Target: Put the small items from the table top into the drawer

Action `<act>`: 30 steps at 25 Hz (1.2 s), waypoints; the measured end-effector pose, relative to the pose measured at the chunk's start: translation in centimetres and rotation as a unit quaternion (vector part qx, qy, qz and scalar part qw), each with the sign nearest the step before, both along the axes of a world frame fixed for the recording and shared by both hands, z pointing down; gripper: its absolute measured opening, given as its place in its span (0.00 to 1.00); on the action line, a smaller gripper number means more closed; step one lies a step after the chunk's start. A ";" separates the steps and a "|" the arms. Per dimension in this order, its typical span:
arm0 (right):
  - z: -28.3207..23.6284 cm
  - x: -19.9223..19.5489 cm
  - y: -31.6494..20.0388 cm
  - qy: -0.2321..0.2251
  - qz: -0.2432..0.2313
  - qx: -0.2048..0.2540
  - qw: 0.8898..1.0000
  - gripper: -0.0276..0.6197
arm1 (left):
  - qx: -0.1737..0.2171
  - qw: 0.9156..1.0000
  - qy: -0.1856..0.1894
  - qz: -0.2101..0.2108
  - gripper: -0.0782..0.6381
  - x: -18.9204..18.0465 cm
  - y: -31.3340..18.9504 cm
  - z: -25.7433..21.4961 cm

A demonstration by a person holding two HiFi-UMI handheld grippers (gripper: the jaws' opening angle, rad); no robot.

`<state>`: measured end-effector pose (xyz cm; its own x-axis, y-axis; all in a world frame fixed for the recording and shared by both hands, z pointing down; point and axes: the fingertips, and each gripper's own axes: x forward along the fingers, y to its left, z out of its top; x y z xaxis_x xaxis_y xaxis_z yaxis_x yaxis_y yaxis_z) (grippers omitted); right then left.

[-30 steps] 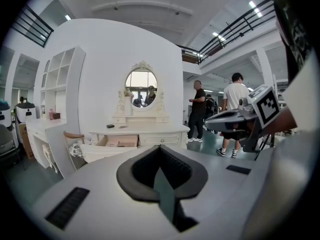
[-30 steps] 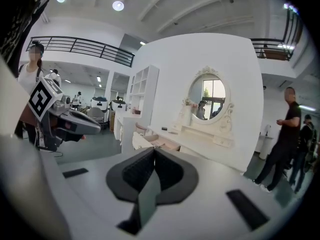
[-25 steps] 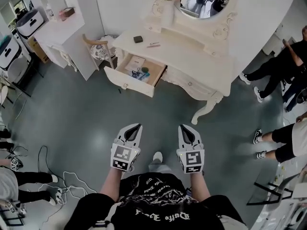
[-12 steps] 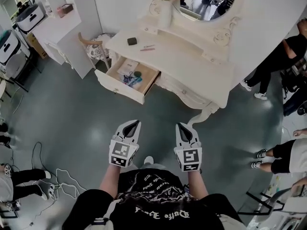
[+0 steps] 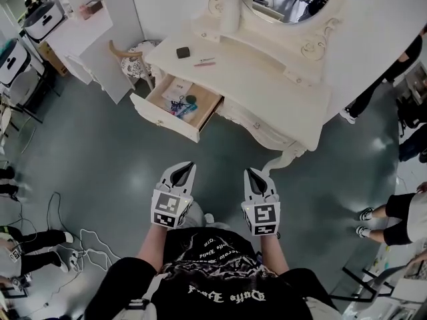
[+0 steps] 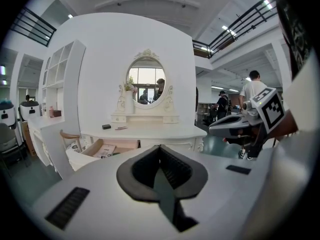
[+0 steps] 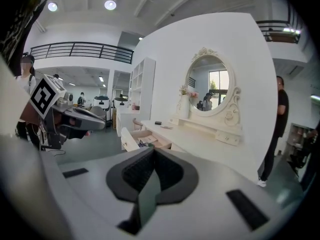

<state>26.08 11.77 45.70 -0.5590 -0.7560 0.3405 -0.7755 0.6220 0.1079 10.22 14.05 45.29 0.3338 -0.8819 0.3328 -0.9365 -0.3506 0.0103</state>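
Items sit on the far bench (image 5: 267,79): small black box (image 5: 183,53) at its left end, thin pink stick (image 5: 205,62) just right of it, open drawer (image 5: 163,119) below. Left gripper (image 5: 189,168) and right gripper (image 5: 249,173) are well short of it, jaws pressed together, empty. Box looks light and rigid: pinch across its sides. Stick lies flat and probably slips: pinch mid-length.

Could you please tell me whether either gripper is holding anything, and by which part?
Nothing is held: the left gripper and right gripper are both shut and empty.
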 end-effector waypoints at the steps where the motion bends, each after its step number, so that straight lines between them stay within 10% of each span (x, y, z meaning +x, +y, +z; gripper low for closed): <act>1: 0.1 -0.1 0.0 -0.001 -0.001 -0.002 1.000 0.06 | -0.002 1.000 -0.001 0.001 0.13 0.0 0.0 0.1; 30: 1.0 -9.6 -14.3 0.028 0.057 -0.032 0.997 0.06 | -0.002 1.000 -0.001 0.030 0.13 -12.2 -15.6 0.1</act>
